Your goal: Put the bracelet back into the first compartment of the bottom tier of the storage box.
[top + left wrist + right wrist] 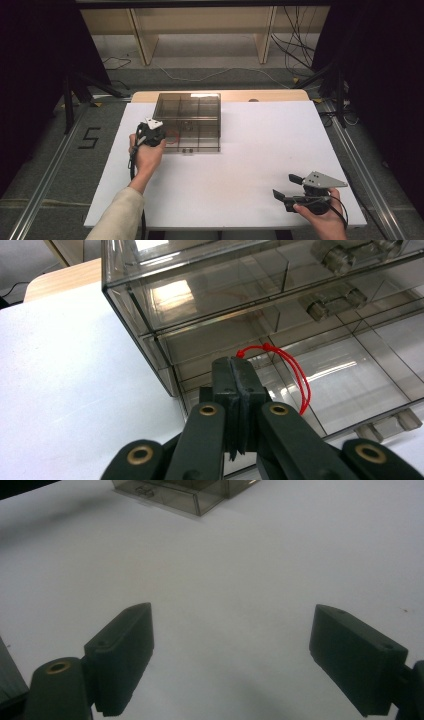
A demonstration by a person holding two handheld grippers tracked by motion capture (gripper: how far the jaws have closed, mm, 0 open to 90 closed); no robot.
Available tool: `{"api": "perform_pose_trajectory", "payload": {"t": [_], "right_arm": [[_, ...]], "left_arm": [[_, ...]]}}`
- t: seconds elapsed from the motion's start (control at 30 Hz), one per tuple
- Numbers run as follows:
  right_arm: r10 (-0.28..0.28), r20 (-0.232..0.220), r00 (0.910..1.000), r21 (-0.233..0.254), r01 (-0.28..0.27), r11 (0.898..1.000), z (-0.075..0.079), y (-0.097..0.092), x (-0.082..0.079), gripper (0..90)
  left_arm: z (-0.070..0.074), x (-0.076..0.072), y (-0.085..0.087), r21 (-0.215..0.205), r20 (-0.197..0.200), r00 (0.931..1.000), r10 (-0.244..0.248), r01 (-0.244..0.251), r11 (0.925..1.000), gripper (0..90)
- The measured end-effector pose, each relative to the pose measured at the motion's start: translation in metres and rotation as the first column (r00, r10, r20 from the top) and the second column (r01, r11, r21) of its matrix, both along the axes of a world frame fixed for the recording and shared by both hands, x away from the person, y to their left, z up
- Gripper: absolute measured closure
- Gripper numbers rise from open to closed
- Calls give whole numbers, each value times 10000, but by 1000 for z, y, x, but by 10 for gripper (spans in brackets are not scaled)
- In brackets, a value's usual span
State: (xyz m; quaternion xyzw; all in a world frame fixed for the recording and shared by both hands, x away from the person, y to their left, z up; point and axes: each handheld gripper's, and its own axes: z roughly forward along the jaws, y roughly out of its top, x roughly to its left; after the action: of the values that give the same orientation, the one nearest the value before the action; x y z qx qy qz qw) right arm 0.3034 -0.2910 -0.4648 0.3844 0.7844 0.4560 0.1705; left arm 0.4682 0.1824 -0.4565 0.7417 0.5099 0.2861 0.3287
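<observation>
Red string (295,371) pinched, apparently, in left gripper (239,371) jaws pressed together over near compartment of open clear box (187,121); right gripper (232,655) idle, jaws apart; next: release string into compartment.

Left tongs (239,385) clamped shut; right tongs (232,660) agape

Compartment box (280,305): smoky clear plastic, glossy. Red cord (295,372): thin string. Table (250,165): matt white, smooth. Gripper pads (125,650): matt black.
</observation>
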Motion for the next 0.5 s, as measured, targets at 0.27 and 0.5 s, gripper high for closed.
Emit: {"api": "perform_pose_trajectory", "payload": {"t": [0.27,0.5], "right_arm": [[-1,-1,10000,-1,1,10000,0,0,0,187],[-2,0,10000,0,2,10000,0,0,0,187]], "left_arm": [[-4,2,2,67,-181,9998,52,-51,10000,899],[-7,4,4,142,-279,9996,78,-74,9999,898]]}}
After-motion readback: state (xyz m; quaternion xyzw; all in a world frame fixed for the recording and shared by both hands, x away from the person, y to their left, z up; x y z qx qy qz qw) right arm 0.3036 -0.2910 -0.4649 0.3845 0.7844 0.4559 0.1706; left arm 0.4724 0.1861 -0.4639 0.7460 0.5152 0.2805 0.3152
